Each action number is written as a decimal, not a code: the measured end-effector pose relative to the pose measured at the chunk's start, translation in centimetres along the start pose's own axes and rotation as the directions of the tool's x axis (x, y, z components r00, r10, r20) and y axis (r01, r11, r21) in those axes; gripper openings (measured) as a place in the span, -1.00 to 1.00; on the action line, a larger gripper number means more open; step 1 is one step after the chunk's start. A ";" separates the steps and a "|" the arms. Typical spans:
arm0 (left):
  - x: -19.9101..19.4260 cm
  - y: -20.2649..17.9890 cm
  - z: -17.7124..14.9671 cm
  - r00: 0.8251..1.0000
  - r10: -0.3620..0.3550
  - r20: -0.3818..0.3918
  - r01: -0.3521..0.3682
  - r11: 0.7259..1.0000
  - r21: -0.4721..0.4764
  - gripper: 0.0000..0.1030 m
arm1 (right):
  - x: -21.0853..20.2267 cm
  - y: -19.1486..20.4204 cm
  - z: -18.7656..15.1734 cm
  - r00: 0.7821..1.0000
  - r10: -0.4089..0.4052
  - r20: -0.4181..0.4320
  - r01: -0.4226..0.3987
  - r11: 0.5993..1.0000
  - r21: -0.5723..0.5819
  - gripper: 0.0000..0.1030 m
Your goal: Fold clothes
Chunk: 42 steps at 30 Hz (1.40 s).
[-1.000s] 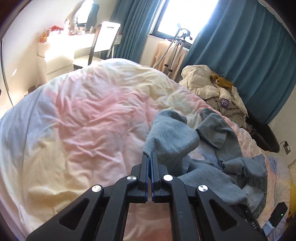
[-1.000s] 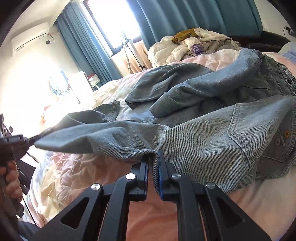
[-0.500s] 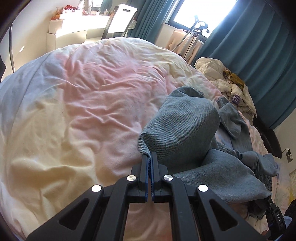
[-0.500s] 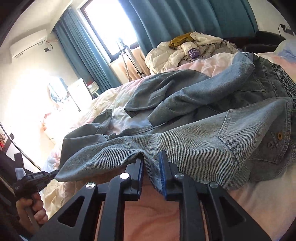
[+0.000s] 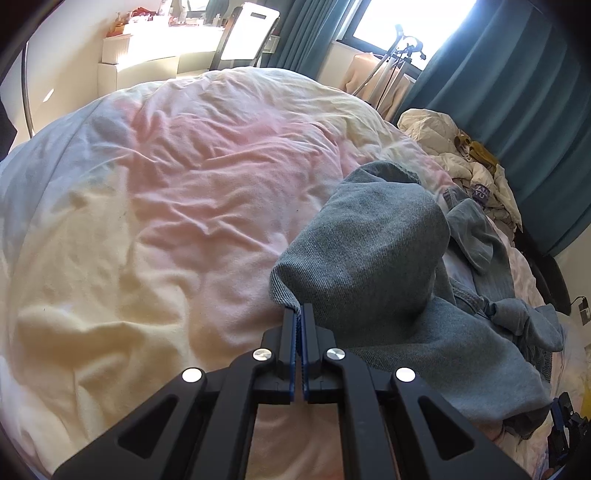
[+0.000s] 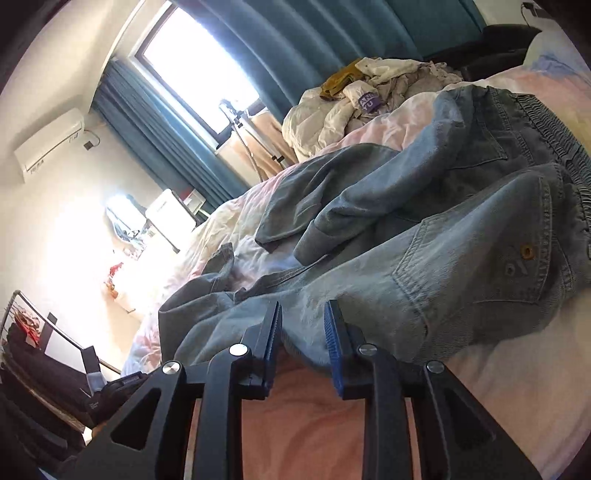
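Observation:
A pair of light blue jeans [image 5: 369, 251] lies crumpled across the right half of the bed. My left gripper [image 5: 298, 310] is shut on the hem of one leg, which bulges up just beyond the fingertips and is held low over the duvet. In the right wrist view the jeans [image 6: 461, 258] show a back pocket and an elastic waistband on the right. My right gripper [image 6: 303, 310] has its jaws opening. The lower edge of the denim lies loose in the gap between them, and neither blue pad presses on it.
The pink, yellow and blue duvet [image 5: 166, 184] spreads wide to the left of the jeans. A heap of pale clothes [image 5: 461, 155] sits at the far side of the bed, before teal curtains [image 5: 517, 92]. A tripod [image 5: 399, 48] and a white chair [image 5: 251, 29] stand by the window.
My left gripper has sunk toward the duvet with the leg hem still in it. My right gripper's jaws have spread and let go of the denim edge, and its view has rolled.

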<state>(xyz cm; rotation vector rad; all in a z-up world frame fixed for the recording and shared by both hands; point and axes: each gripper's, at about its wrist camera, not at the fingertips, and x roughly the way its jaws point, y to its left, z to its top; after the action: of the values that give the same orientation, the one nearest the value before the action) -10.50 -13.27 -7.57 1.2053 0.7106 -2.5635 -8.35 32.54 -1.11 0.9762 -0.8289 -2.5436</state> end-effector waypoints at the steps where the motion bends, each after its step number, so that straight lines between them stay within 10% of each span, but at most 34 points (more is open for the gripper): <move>1: 0.1 0.2 0.0 1.000 0.000 -0.002 0.000 1.000 -0.009 -0.97 | -0.5 -0.6 0.2 1.000 -0.004 0.010 0.004 1.000 0.020 -0.51; 10: 0.0 0.4 0.1 1.000 -0.006 -0.003 0.006 1.000 -0.023 -0.97 | -1.4 -8.8 2.4 0.998 -0.068 -0.016 0.069 0.945 0.318 -0.48; 16: 0.1 0.8 0.2 1.000 -0.027 -0.015 0.026 0.998 -0.057 -0.97 | -2.7 -17.1 1.8 0.992 -0.129 0.003 0.096 0.752 0.652 0.18; 20: 0.4 0.9 0.2 0.999 -0.031 -0.021 0.029 0.997 -0.069 -0.97 | -1.9 -19.9 1.2 0.993 -0.112 0.027 0.052 0.650 0.758 0.24; 29: 0.9 1.2 0.4 0.998 -0.044 -0.034 0.041 0.994 -0.098 -0.97 | -2.9 -18.9 0.5 0.981 -0.173 0.085 0.044 0.632 0.773 0.37; 35: 1.2 0.9 0.4 0.999 -0.036 -0.035 0.032 0.994 -0.100 -0.97 | -6.9 -19.8 0.1 0.916 -0.389 0.098 0.157 0.573 0.804 0.37; 38: 1.4 0.7 0.4 0.999 -0.027 -0.035 0.024 0.996 -0.090 -0.97 | -4.1 -20.4 0.5 0.946 -0.313 0.084 0.112 0.560 0.821 0.37; 42: 1.5 0.7 0.3 0.999 -0.029 -0.036 0.025 0.995 -0.093 -0.97 | -0.6 -19.6 2.8 0.935 -0.355 0.012 0.231 0.632 0.740 0.24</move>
<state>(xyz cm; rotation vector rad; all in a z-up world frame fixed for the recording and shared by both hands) -11.39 -14.04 -8.74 1.2253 0.8495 -2.5054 -11.09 49.50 -11.02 1.2043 -1.9991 -2.5835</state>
